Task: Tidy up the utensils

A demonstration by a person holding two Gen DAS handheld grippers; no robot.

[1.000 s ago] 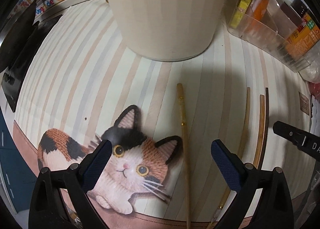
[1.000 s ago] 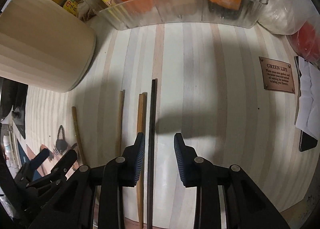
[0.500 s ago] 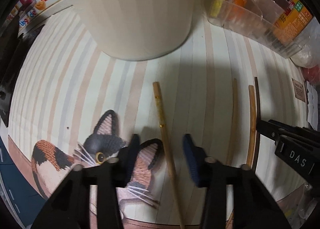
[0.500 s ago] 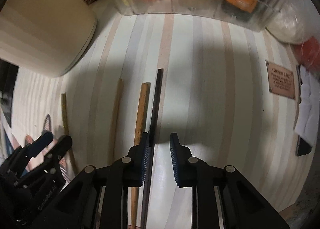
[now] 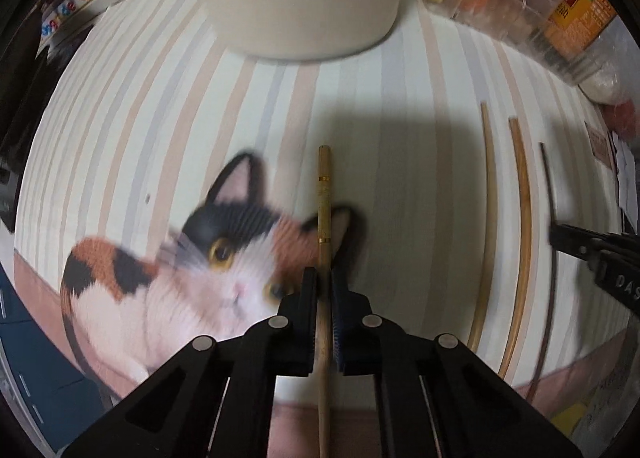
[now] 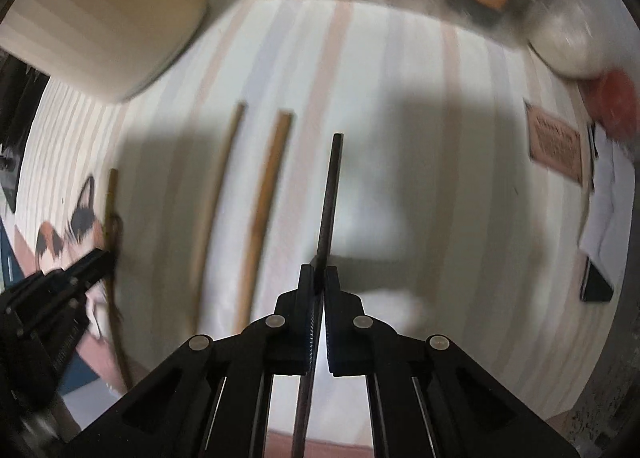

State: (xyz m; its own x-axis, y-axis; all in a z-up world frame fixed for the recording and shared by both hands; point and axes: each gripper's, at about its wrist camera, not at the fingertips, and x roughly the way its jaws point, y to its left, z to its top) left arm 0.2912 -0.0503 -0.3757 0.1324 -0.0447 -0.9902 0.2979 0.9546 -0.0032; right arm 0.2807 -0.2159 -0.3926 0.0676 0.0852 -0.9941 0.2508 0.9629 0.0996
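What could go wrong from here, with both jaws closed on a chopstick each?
1. The left gripper pinches the light banded chopstick well away from its far end; it may swivel when lifted.
2. The right gripper grips the thin dark chopstick the same way, so it could slip.
3. The two loose wooden chopsticks lie between the grippers and could get knocked.

Home kitchen or dining area: worktop under pastel-striped cat-print mat [image 5: 360, 106]; clear plastic bin of orange and yellow food packets [image 5: 520, 14]; loose wooden chopsticks [image 6: 264, 202].
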